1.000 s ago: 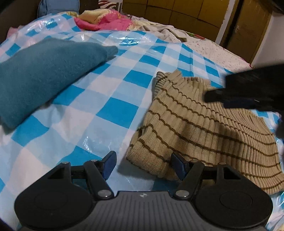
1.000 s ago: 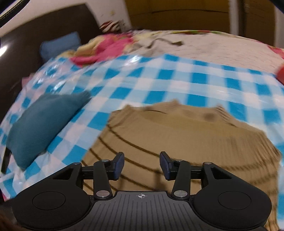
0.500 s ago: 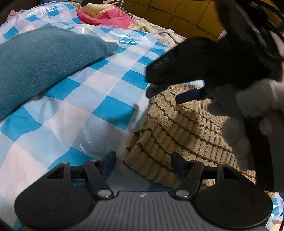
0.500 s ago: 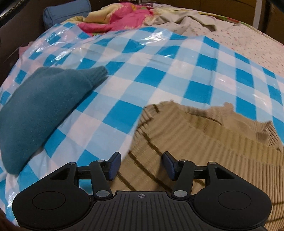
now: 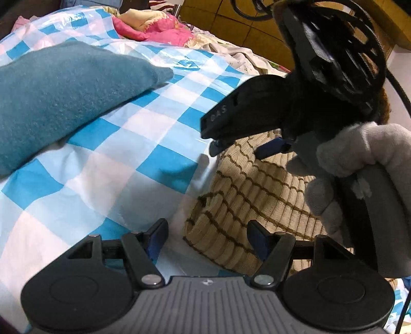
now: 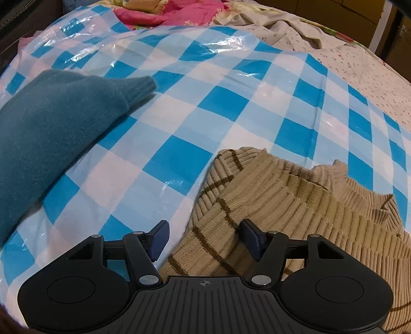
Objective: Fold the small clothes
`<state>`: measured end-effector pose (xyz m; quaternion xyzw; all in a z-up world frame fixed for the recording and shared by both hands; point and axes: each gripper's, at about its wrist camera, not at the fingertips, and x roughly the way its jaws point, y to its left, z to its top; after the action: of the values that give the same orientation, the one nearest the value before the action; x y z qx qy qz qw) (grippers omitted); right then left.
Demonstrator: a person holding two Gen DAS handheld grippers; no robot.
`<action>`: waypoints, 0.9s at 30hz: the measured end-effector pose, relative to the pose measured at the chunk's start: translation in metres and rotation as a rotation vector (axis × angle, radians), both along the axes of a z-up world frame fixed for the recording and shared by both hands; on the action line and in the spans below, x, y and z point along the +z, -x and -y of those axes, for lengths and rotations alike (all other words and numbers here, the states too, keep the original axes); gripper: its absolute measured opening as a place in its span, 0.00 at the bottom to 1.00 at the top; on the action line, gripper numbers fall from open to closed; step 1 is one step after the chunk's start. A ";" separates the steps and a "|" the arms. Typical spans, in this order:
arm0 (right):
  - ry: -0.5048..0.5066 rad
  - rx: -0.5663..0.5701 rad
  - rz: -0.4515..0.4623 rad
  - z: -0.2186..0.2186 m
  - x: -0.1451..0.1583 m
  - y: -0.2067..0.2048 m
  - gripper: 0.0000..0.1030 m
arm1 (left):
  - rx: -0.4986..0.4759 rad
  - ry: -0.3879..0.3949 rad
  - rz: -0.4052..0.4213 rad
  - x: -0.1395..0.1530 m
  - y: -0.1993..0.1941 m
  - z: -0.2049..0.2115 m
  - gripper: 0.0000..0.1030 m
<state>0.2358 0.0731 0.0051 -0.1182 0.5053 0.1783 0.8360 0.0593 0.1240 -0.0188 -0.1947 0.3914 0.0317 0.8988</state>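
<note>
A tan ribbed sweater (image 5: pixel 244 205) with thin brown stripes lies on the blue-and-white chequered plastic sheet (image 5: pixel 108 164). My left gripper (image 5: pixel 208 236) is open, low over the sweater's near left corner, which lies between and just ahead of its fingers, pads clear of it. My right gripper (image 6: pixel 205 236) hangs over the folded left edge of the sweater (image 6: pixel 282 205) near the collar. Its jaws are opening, with knit between them but not pressed. In the left wrist view the right gripper (image 5: pixel 244 149) is held by a grey-gloved hand (image 5: pixel 359 154).
A folded teal garment (image 6: pixel 51 128) lies on the sheet to the left. A pink and yellow blanket (image 6: pixel 164 12) and a crumpled pale cloth (image 6: pixel 290 28) sit at the far side. Wooden cupboard doors (image 5: pixel 244 28) stand behind the bed.
The right gripper swept left across the sweater to its left edge and its jaws widened. It and the gloved hand came into the left wrist view from the right.
</note>
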 end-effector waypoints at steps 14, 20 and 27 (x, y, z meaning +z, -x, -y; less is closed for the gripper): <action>-0.225 -0.222 0.047 0.137 0.035 0.039 0.60 | 0.006 -0.117 0.032 0.005 0.002 0.012 0.75; -0.283 -0.353 0.038 0.199 0.028 0.061 0.60 | -0.019 -0.218 0.090 0.014 0.009 0.029 0.75; -0.353 -0.562 0.098 0.299 0.030 0.099 0.60 | -0.113 -0.268 0.166 0.030 0.010 0.057 0.75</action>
<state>0.1367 -0.2260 0.0353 0.1640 0.4387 0.0196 0.8833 0.0494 0.0672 0.0116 -0.0528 0.3186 0.0168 0.9463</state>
